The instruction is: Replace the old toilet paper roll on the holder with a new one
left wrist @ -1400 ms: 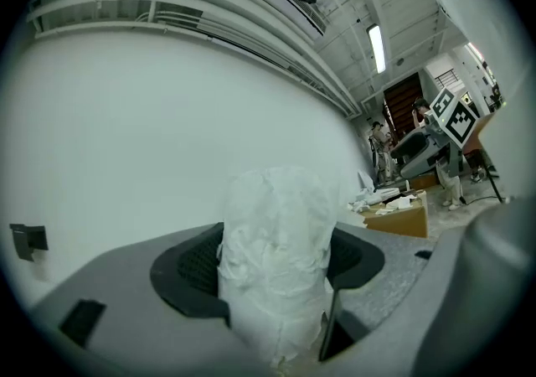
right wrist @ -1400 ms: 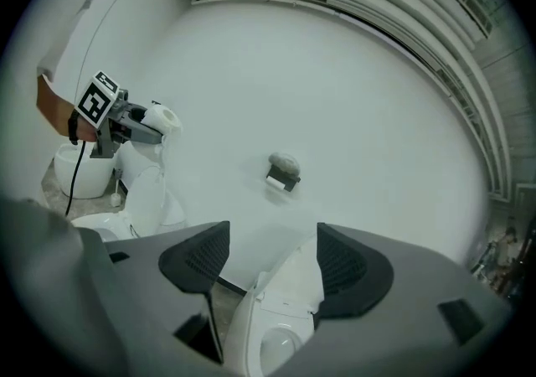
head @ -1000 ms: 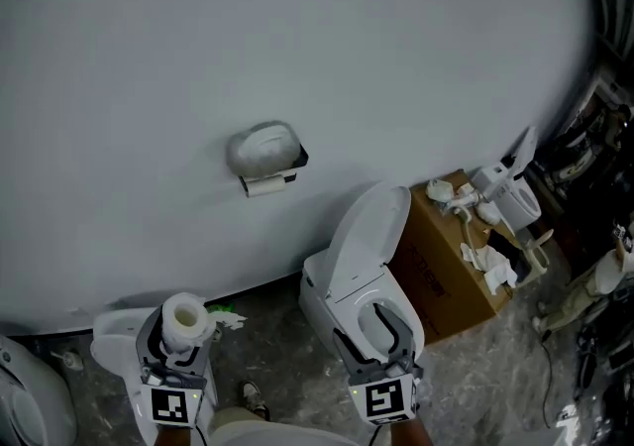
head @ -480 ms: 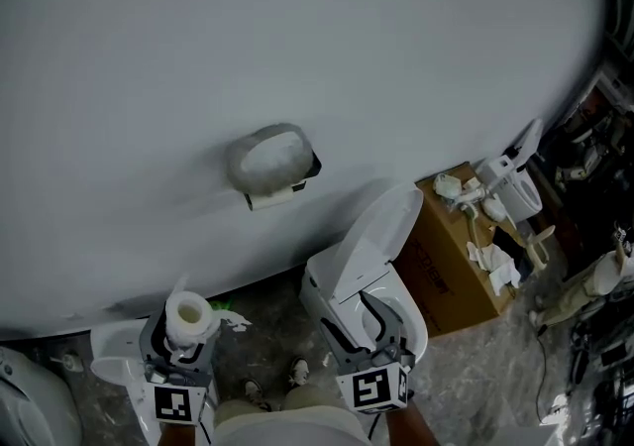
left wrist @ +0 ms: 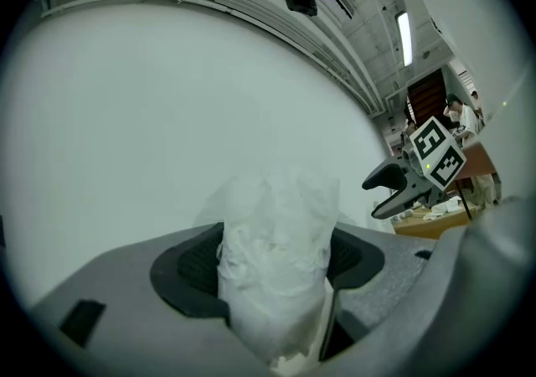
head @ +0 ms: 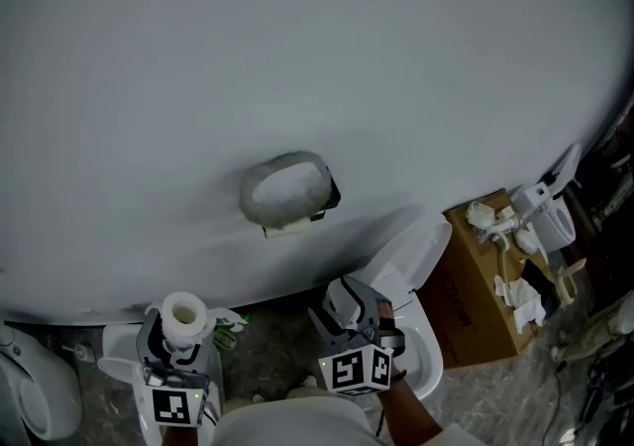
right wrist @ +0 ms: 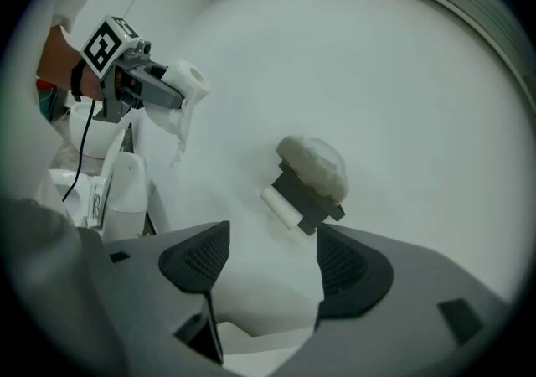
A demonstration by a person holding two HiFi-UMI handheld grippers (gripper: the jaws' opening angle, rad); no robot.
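Note:
A covered toilet paper holder (head: 290, 190) hangs on the pale wall, with the old roll (head: 288, 228), a thin white tube, under its lid. In the right gripper view the holder (right wrist: 311, 167) and old roll (right wrist: 280, 206) lie ahead of my right gripper (right wrist: 272, 262), some way off. That gripper (head: 355, 313) is open and empty, below and right of the holder. My left gripper (head: 179, 333) is shut on the new roll (head: 184, 313), which stands upright between its jaws. The new roll (left wrist: 276, 266) fills the left gripper view, loose paper hanging from it.
A white toilet (head: 421, 271) with its lid up stands under the right gripper. A cardboard box (head: 480, 300) with clutter on top sits at its right. Another white fixture (head: 35, 404) is at the lower left. The wall (head: 297, 57) fills the upper picture.
My right gripper has moved left, off the toilet bowl and closer below the holder. The left gripper with the new roll has shifted a little. The holder now sits lower and further right in view.

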